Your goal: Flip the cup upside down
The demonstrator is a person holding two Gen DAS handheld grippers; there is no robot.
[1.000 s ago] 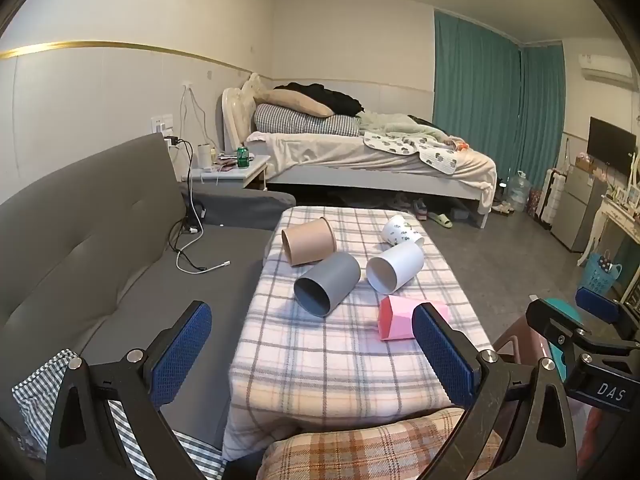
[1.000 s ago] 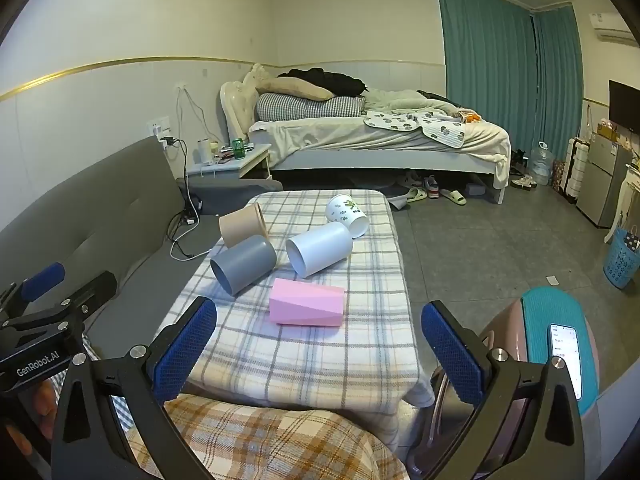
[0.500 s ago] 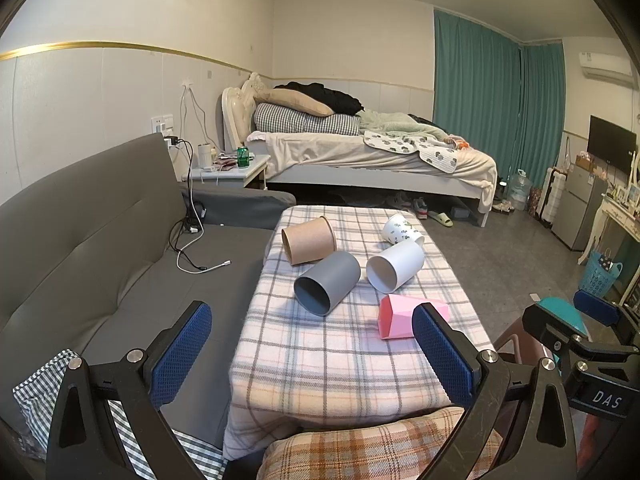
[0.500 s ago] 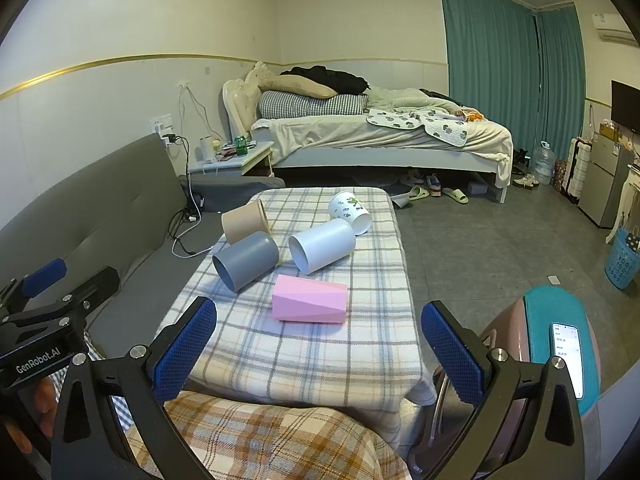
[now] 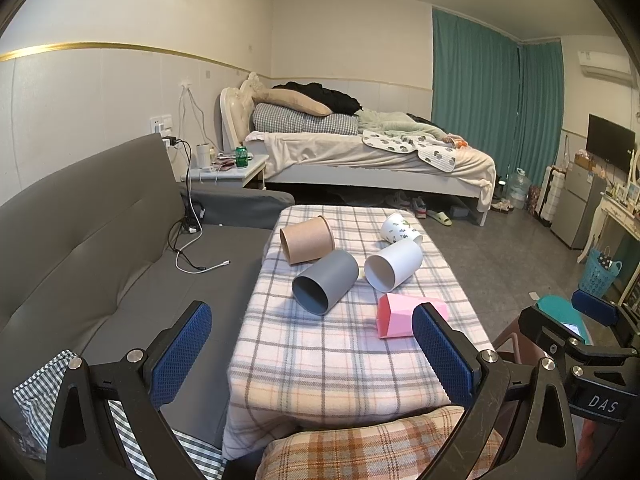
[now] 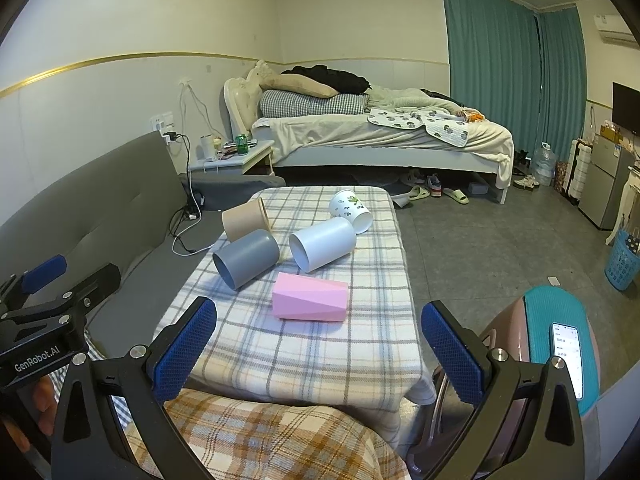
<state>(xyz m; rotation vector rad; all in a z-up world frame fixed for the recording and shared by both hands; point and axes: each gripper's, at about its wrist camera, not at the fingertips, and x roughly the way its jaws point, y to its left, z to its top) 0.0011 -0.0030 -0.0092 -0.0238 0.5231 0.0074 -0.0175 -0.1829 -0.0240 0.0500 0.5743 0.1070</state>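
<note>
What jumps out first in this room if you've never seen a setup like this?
Five cups lie tipped on their sides on the checked tablecloth: pink cup nearest, grey cup and white cup behind it, tan cup and patterned cup farthest. In the foreground, the right gripper and left gripper gape open, blue-padded and empty.

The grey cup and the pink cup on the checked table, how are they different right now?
The grey cup is a smooth round cylinder; the pink cup has flat angular facets. The grey cup's open mouth points toward the cameras, while the pink cup lies crosswise, its mouth toward the sofa side. The pink cup lies nearer the grippers, the grey cup farther back beside the tan cup. Both lie on their sides on the table, ungripped.
</note>
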